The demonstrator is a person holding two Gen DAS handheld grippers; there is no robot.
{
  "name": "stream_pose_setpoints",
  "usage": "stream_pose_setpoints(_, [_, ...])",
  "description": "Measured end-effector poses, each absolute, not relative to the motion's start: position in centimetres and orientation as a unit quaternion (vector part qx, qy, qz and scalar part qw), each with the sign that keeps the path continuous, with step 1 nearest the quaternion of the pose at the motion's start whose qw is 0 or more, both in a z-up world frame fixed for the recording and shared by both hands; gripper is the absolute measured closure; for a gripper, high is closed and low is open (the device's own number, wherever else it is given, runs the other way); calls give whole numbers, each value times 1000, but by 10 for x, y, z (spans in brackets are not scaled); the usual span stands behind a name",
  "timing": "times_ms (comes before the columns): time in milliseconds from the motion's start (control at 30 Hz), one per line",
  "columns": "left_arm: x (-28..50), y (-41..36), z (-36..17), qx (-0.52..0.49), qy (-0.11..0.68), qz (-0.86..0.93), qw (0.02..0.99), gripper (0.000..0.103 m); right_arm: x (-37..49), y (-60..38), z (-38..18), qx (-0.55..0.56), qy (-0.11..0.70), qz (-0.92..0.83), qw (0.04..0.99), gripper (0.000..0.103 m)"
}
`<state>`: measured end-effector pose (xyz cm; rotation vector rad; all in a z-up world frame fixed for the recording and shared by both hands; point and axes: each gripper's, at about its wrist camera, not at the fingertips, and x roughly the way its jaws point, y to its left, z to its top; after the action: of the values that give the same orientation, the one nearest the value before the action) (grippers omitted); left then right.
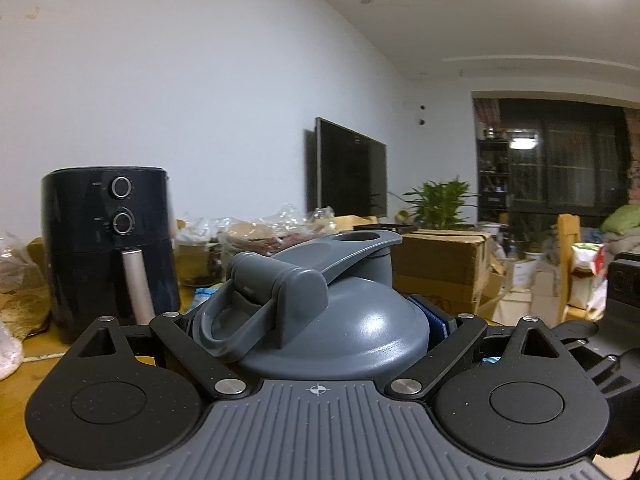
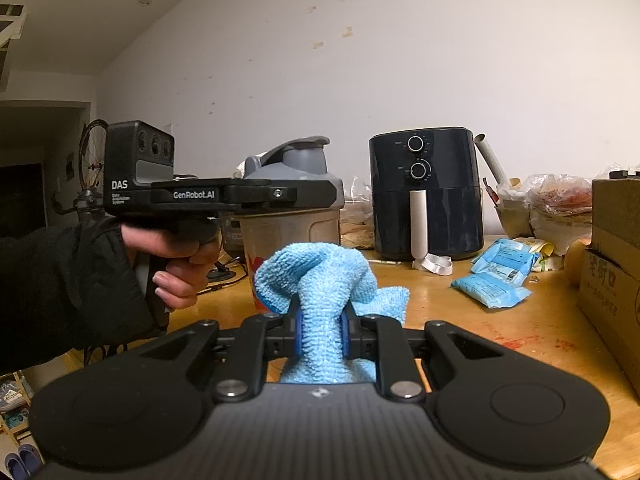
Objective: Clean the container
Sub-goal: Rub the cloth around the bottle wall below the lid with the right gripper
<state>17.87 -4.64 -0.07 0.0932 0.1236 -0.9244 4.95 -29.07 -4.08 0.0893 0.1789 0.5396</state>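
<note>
The right hand-held gripper [image 2: 320, 332] pinches a blue cloth [image 2: 320, 280]; the left hand-held gripper [image 1: 316, 320] clamps the container's grey lid [image 1: 332, 320].

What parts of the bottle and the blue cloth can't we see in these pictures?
- Left wrist view: the bottle's body is hidden under its grey lid and the left gripper.
- Right wrist view: the bottle is partly covered by the blue cloth.
- Right wrist view: the cloth's lower end disappears behind the right gripper.

The container [image 2: 294, 216] shows only its grey lid [image 1: 320, 312] in the left wrist view, its clear body partly hidden in the other by the left gripper [image 2: 280, 194] and blue cloth [image 2: 320, 292] (whose lower folds sink between the right jaws).
</note>
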Motion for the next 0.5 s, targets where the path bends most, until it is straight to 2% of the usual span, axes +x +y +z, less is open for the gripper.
stream_pose_setpoints(500, [179, -46, -1, 46, 62, -455, 887, 8, 59, -282, -39, 40, 86, 277, 956, 90])
